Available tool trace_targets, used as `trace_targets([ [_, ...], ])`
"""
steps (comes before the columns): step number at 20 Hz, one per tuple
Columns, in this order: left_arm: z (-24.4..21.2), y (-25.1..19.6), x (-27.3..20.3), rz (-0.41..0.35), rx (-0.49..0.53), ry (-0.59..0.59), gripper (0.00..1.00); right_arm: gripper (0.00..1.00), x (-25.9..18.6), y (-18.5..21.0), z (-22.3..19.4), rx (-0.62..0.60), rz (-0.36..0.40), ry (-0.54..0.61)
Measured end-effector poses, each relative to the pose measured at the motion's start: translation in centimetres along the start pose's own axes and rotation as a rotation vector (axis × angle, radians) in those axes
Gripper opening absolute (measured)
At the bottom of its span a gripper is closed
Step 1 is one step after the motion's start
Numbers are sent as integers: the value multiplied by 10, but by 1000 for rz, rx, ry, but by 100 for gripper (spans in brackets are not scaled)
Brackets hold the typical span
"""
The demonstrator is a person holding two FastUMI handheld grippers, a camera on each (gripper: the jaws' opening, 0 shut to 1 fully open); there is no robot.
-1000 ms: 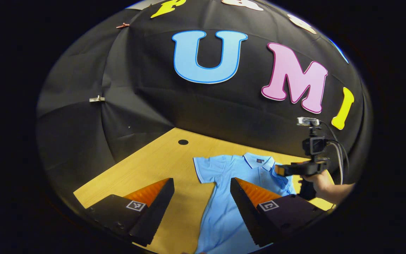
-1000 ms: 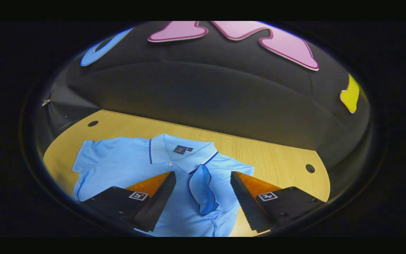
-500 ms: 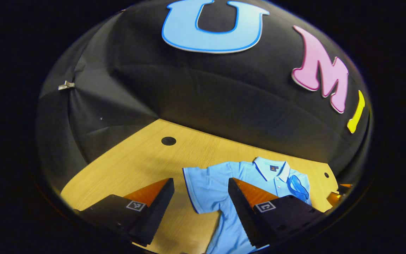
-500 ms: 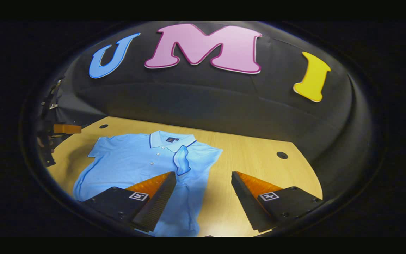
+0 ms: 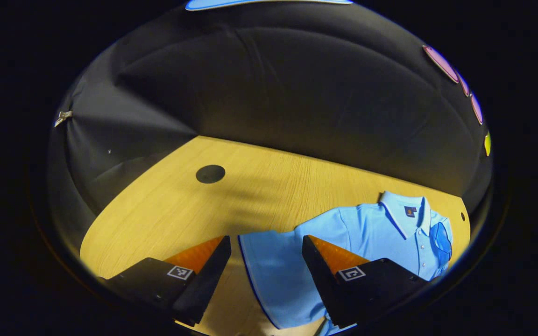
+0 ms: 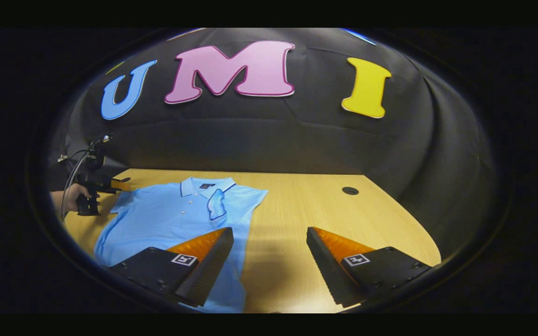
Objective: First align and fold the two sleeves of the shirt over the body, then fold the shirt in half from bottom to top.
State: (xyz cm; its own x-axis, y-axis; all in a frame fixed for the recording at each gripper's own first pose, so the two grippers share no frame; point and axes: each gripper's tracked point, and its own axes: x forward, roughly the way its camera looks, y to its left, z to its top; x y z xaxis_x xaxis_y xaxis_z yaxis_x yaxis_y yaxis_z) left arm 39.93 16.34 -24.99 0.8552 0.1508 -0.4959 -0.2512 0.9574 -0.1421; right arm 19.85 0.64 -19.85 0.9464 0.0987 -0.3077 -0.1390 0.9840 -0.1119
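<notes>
Shirt (image 6: 166,219) lies flat on the worktop (image 6: 343,219), right sleeve (image 6: 216,204) already folded beside its collar; the left tongs (image 5: 266,270), spread, have advanced to straddle the left sleeve (image 5: 269,266), while the right tongs (image 6: 269,261), spread and empty, have withdrawn.

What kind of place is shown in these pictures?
Probably a recording booth, not a home: black cloth walls enclose a bare wooden table, where a light blue polo shirt lies flat, and a hand holds a cabled gripper.

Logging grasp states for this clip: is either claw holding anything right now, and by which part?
Nothing is held. The left claw is open, straddling the shirt's unfolded sleeve. The right claw is open beside the shirt.
</notes>
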Motion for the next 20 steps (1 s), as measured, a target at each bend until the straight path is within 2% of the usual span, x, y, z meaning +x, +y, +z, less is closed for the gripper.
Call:
trace_targets([
  [2,-3,6,7,38,64,11,98,97,4,-4,-15,38,-3,47],
  [3,-5,1,6,38,88,21,95,97,4,-8,-18,52,-5,60],
  [5,-4,-7,5,15,104,24,96,98,3,-17,-19,56,-24,59],
  [6,-5,-11,6,-6,113,29,94,98,2,-22,-19,54,-37,54],
  [7,-4,-13,8,-17,122,25,85,98,2,-24,-18,58,-42,55],
  [9,-3,-20,9,-25,119,16,46,97,3,-25,-21,73,-39,66],
  [10,-3,-22,10,-31,117,12,45,97,4,-25,-23,77,-38,72],
  [13,-1,-28,13,-33,91,-16,8,97,7,-26,-26,71,-38,71],
  [18,11,-28,5,6,86,-68,6,97,7,-25,-32,70,-29,82],
  [20,26,-46,-7,-17,78,-110,6,97,6,-26,-35,66,-30,85],
])
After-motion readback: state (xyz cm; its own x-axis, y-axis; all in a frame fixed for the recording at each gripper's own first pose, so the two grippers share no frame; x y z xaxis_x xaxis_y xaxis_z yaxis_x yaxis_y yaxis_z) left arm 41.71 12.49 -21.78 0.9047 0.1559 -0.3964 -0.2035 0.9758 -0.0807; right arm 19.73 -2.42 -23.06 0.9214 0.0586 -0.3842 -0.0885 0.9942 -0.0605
